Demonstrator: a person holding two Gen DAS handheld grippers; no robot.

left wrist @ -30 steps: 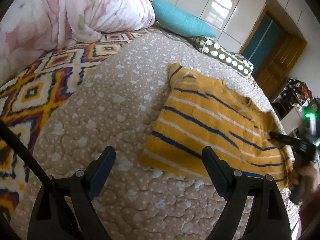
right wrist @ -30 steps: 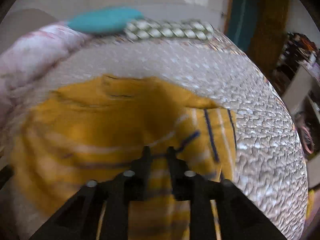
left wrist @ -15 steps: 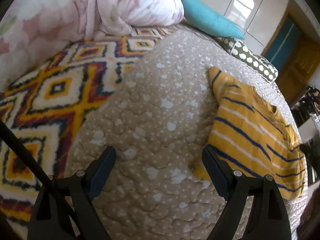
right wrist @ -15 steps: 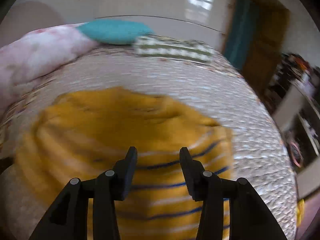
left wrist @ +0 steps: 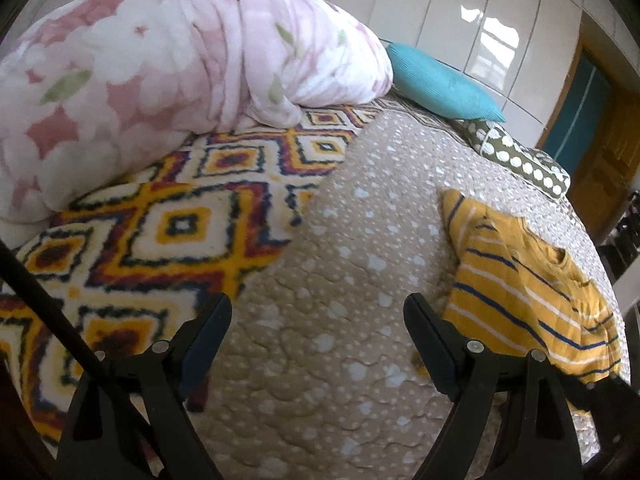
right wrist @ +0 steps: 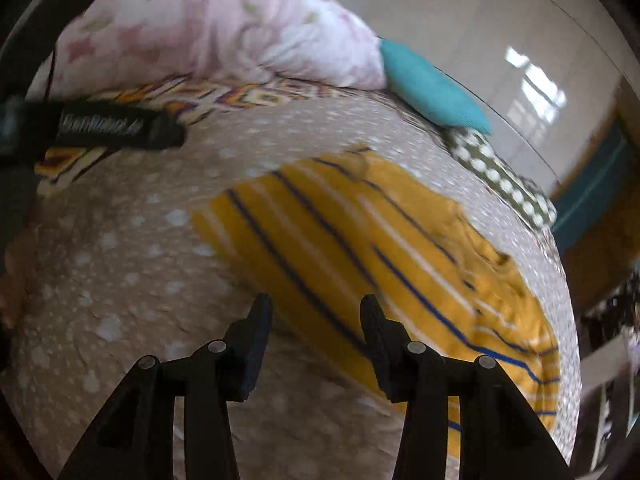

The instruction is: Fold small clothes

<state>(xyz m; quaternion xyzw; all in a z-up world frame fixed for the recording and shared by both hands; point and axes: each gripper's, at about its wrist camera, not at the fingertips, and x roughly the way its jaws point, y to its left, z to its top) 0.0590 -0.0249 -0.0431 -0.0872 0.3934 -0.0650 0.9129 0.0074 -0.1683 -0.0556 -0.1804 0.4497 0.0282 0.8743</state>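
A yellow sweater (left wrist: 520, 292) with blue and white stripes lies flat on the beige quilted bedcover (left wrist: 340, 260). In the left wrist view it sits at the right, beside and beyond my right-hand finger. My left gripper (left wrist: 316, 320) is open over bare quilt and holds nothing. In the right wrist view the sweater (right wrist: 380, 240) runs diagonally across the middle. My right gripper (right wrist: 316, 316) hovers open over its near edge with no cloth between its fingers. A black finger (right wrist: 120, 128) of the left tool shows at the upper left.
A patterned yellow and white blanket (left wrist: 160, 220) covers the bed's left side, with a bulky pink floral duvet (left wrist: 160, 60) heaped behind it. A teal pillow (left wrist: 440, 84) and a dotted green pillow (left wrist: 520, 156) lie at the head. A wooden door (left wrist: 600, 168) stands at the right.
My right gripper's jaws went from almost shut over the sweater to open, and it drew back and rolled. My left gripper swung leftward, so the sweater slid toward the right of its view.
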